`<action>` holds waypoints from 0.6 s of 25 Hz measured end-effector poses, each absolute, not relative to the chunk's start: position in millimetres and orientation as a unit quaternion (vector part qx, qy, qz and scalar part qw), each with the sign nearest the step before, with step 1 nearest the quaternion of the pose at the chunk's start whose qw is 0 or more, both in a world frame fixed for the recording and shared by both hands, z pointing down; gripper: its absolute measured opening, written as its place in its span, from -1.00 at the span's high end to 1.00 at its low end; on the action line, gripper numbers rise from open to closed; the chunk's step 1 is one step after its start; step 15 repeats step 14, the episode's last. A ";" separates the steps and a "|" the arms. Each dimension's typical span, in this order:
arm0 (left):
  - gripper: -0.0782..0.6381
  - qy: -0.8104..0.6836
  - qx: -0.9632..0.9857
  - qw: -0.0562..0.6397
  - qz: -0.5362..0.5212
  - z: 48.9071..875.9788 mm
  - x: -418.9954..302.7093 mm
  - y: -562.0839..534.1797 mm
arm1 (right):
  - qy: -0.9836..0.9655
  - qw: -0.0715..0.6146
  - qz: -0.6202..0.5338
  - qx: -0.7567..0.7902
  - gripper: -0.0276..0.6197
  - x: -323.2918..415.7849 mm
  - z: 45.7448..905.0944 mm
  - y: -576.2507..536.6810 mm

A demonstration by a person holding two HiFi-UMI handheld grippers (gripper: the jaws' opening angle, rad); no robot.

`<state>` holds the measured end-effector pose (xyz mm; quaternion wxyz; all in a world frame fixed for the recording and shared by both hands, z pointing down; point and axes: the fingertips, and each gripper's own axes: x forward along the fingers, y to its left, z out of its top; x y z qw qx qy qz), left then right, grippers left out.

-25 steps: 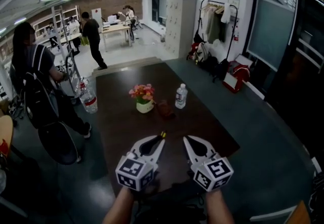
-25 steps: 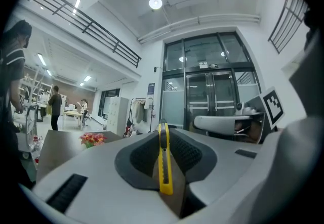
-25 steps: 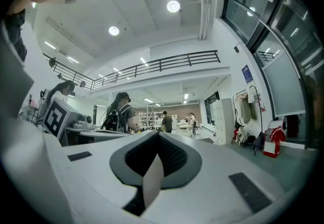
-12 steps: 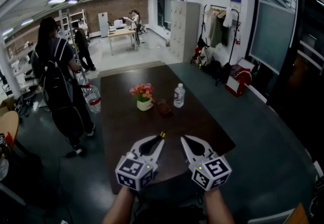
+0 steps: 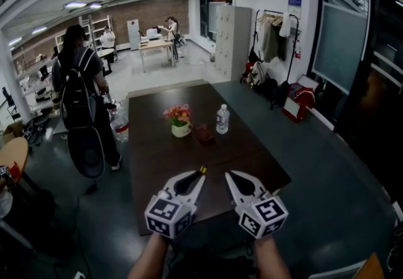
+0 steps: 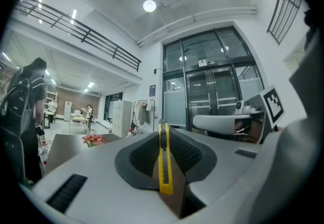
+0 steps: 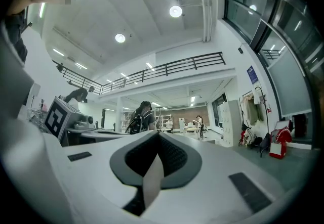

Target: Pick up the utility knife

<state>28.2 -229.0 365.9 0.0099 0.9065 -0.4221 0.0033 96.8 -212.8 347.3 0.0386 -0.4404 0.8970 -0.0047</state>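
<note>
Backpacked person [image 5: 79, 92] walked off; left gripper [image 5: 200, 174] (level) clamps utility knife [image 6: 164, 160].

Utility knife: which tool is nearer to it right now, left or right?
Left. The left tool is shut on the utility knife; the right tool, shut and empty, is beside it, not touching.

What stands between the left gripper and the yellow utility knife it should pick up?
Nothing visible does. The utility knife is already clamped between the jaws of the left gripper, its tip poking past them, above the dark table.
</note>
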 end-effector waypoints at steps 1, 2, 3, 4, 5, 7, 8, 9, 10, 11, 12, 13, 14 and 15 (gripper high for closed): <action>0.58 -0.422 0.906 0.009 0.003 366.4 29.2 -227.6 | 0.898 0.039 -0.004 -0.439 0.89 97.8 348.5 -211.4; 0.58 -0.422 0.907 0.009 0.003 367.2 30.5 -226.2 | 0.898 0.039 -0.004 -0.438 0.89 98.7 349.9 -210.2; 0.58 -0.421 0.907 0.009 0.003 367.9 31.8 -225.0 | 0.898 0.039 -0.005 -0.439 0.89 99.8 351.1 -209.1; 0.58 -0.419 0.908 0.008 0.003 368.2 33.3 -223.8 | 0.897 0.039 -0.006 -0.441 0.89 101.0 351.4 -207.9; 0.58 -0.419 0.908 0.007 0.002 368.4 34.4 -222.7 | 0.896 0.037 -0.006 -0.443 0.89 102.1 351.1 -206.5; 0.58 -0.420 0.907 0.008 0.005 369.5 35.1 -220.4 | 0.895 0.037 -0.005 -0.444 0.89 103.4 350.5 -204.2; 0.58 -0.421 0.907 0.009 0.006 369.9 35.2 -219.5 | 0.895 0.037 -0.004 -0.444 0.89 103.7 350.4 -203.3; 0.58 -0.422 0.907 0.009 0.007 369.9 35.4 -218.7 | 0.896 0.036 -0.004 -0.443 0.89 103.8 350.1 -202.3; 0.58 -0.422 0.906 0.009 0.007 369.6 35.9 -218.0 | 0.897 0.035 -0.003 -0.441 0.89 103.9 349.9 -201.6; 0.58 -0.422 0.906 0.009 0.007 369.1 36.7 -217.2 | 0.898 0.034 -0.002 -0.439 0.89 104.1 349.8 -200.9; 0.58 -0.422 0.907 0.009 0.006 368.5 37.6 -216.4 | 0.899 0.034 -0.002 -0.437 0.89 104.5 349.8 -200.2; 0.58 -0.422 0.907 0.009 0.006 367.8 38.7 -215.4 | 0.899 0.035 -0.001 -0.436 0.89 105.1 349.6 -199.4; 0.58 -0.421 0.907 0.008 0.006 367.0 39.8 -214.5 | 0.900 0.035 -0.001 -0.435 0.89 105.7 349.5 -198.7; 0.58 -0.421 0.907 0.008 0.006 367.0 39.8 -214.5 | 0.900 0.035 -0.001 -0.435 0.89 105.7 349.5 -198.7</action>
